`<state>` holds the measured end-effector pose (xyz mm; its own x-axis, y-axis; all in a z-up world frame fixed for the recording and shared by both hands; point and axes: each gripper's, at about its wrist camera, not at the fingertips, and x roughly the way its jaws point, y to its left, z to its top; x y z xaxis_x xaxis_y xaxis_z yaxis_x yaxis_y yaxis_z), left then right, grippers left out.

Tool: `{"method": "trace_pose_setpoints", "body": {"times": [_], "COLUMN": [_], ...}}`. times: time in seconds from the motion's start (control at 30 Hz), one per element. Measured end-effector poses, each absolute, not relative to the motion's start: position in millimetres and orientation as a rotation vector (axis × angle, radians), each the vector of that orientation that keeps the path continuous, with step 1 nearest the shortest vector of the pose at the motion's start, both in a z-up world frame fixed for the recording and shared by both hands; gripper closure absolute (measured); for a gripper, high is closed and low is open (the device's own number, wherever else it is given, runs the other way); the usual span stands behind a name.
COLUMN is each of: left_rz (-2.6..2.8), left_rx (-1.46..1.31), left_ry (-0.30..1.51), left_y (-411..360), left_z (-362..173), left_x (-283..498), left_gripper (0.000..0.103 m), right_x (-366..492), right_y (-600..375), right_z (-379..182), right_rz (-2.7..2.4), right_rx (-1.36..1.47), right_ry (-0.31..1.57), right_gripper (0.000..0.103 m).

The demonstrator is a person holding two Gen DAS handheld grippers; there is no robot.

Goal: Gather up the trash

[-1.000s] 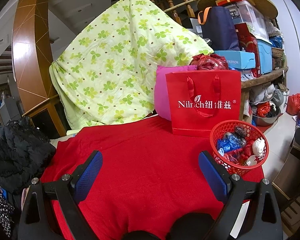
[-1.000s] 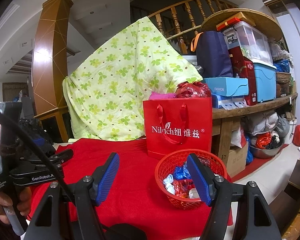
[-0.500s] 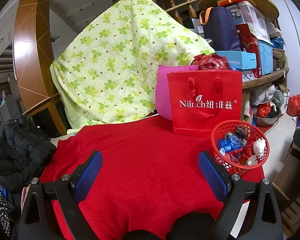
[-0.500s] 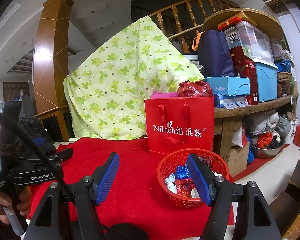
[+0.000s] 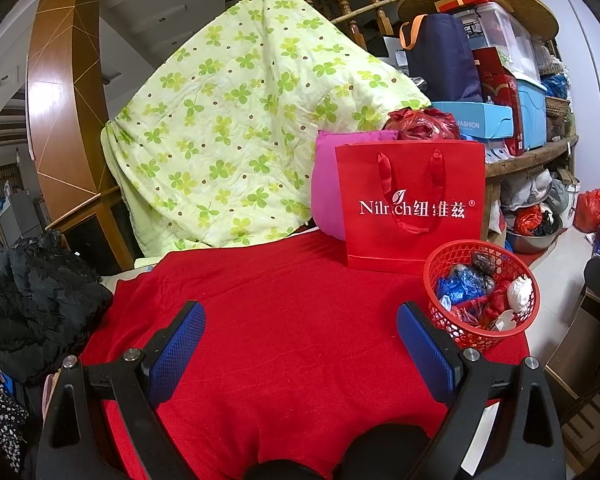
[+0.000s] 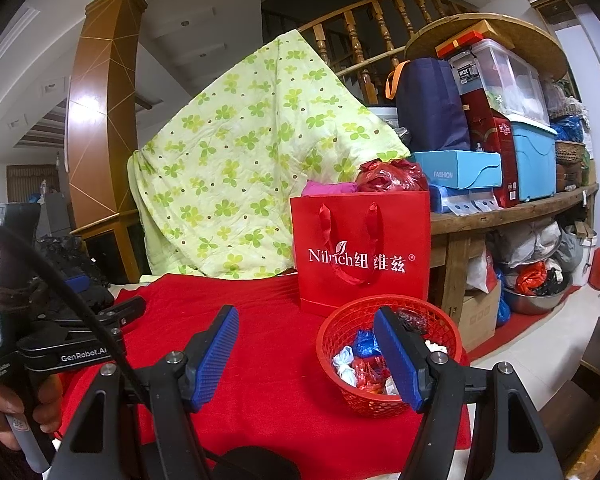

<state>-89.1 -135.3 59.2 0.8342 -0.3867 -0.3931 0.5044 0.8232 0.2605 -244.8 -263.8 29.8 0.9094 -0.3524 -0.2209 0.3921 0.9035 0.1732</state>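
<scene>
Hovering: left hand-held gripper (image 5: 300,334) and right hand-held gripper (image 6: 306,344), both wide open, empty
Basket (image 5: 516,266): ahead-right of the left one, just beyond the right one's right finger; right hand nearer
Axis: round, upright, mouth up
Contents: crumpled trash (image 5: 480,292), blue, red, white, dark
Desk: red cloth (image 5: 280,300), no loose trash visible
Bag (image 5: 412,204): upright behind basket

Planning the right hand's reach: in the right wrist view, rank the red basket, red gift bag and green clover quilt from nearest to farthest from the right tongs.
1. Red basket, just ahead of the right tongs, right side.
2. Red gift bag, standing behind the basket.
3. Green clover quilt, draped at the back, left.
</scene>
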Motion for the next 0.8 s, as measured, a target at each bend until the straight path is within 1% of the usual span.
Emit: {"method": "trace_pose_setpoints", "body": {"times": [0.5,0.73,0.8], "left_rz": [-0.480,-0.476,-0.478], "left_rx": [0.361,0.342,0.314], "left_ry": [0.341,0.337,0.358], "left_y": [-130.9,-125.3,-117.7], "left_z": [55.9,53.9,50.0], "left_x": [-85.4,-78.9,-64.9], "left_gripper": [0.007,0.007,0.007], "right_x": [-242.3,-224.9,-210.7], "right_y": [-260.0,-252.2,-250.9], "right_z": [28.9,27.3,24.0], "right_rz": [-0.381,-0.370,-0.356], "right_rx": [0.220,0.231,0.231], "right_ry": [0.185,0.190,0.203], "right_gripper": [0.030,0.030,0.028]}}
